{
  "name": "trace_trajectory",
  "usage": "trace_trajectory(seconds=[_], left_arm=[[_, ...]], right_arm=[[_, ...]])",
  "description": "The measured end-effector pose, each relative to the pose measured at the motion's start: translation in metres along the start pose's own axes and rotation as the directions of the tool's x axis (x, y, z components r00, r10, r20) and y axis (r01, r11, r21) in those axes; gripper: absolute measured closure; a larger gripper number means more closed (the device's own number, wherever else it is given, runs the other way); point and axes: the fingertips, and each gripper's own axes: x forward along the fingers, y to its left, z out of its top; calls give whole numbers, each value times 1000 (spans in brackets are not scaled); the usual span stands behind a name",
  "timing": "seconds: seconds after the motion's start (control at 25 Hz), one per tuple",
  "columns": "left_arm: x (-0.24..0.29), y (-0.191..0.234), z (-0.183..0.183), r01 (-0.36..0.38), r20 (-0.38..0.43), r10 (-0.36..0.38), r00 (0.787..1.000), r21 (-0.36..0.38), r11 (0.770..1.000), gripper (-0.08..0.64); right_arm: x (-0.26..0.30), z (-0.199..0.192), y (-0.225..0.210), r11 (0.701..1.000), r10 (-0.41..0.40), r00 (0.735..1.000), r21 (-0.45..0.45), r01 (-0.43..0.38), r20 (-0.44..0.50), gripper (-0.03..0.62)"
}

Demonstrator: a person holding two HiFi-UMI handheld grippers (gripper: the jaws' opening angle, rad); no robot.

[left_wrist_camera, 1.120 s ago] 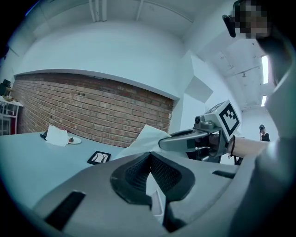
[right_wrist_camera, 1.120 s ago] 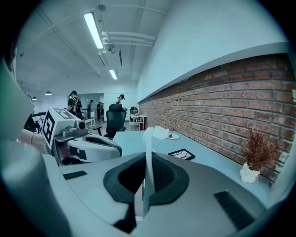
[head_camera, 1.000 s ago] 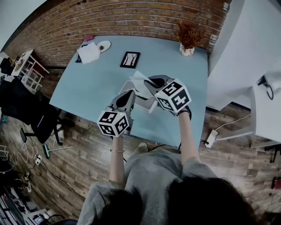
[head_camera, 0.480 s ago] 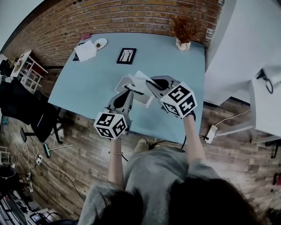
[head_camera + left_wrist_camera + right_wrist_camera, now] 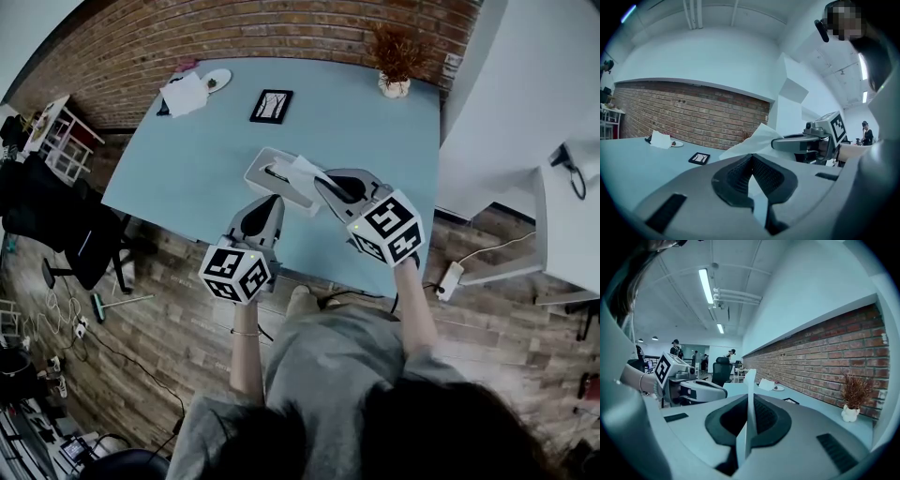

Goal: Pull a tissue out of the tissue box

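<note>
Right tool (image 5: 325, 180) clamped on tissue (image 5: 302, 169). Sheet stands edge-on between pads, drawn out of tissue box (image 5: 267, 176) slot toward me. Box mid-worktop (image 5: 187, 159), long axis far-left to near-right. Left tool (image 5: 271, 202) pinched together, just beside box.

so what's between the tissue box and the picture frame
Nothing: only bare blue table lies between the tissue box and the picture frame, as the head view shows.
</note>
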Motion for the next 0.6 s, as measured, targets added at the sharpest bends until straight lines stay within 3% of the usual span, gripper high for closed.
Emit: trace_trajectory(seconds=[0.6], left_arm=[[-15,-5,1,-26,21,26,999,-6,1000,557]], right_arm=[[-6,-2,17,999,41,999,-14,-41,31,592]])
